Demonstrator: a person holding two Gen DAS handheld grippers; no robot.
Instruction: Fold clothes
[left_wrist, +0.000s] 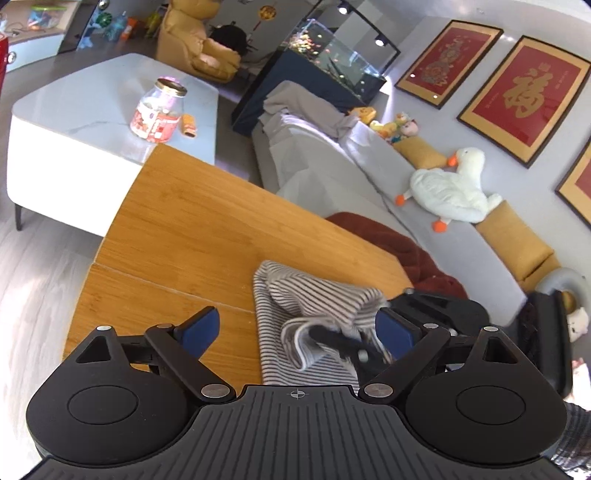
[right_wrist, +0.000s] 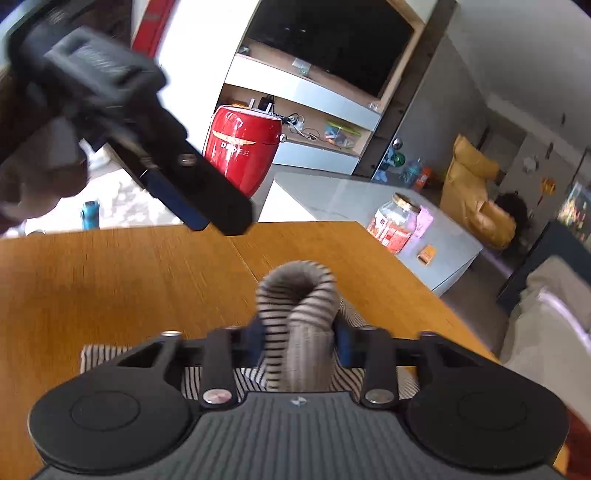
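A grey-and-white striped garment (left_wrist: 314, 325) lies bunched on the wooden table (left_wrist: 177, 229). My left gripper (left_wrist: 297, 326) is open above it, blue pads wide apart and holding nothing. My right gripper (right_wrist: 300, 338) is shut on a bunched fold of the striped garment (right_wrist: 299, 306) and lifts it into a hump over the table (right_wrist: 110, 288). The right gripper also shows in the left wrist view (left_wrist: 436, 310), at the garment's right edge. The left gripper also shows in the right wrist view (right_wrist: 199, 206), blurred, hovering at the upper left.
A white low table (left_wrist: 88, 122) with a glass jar (left_wrist: 159, 110) stands beyond the wooden table. A grey sofa (left_wrist: 369, 177) with a plush goose (left_wrist: 450, 188) and a brown blanket (left_wrist: 406, 251) is at the right. A red barrel (right_wrist: 242, 147) stands behind.
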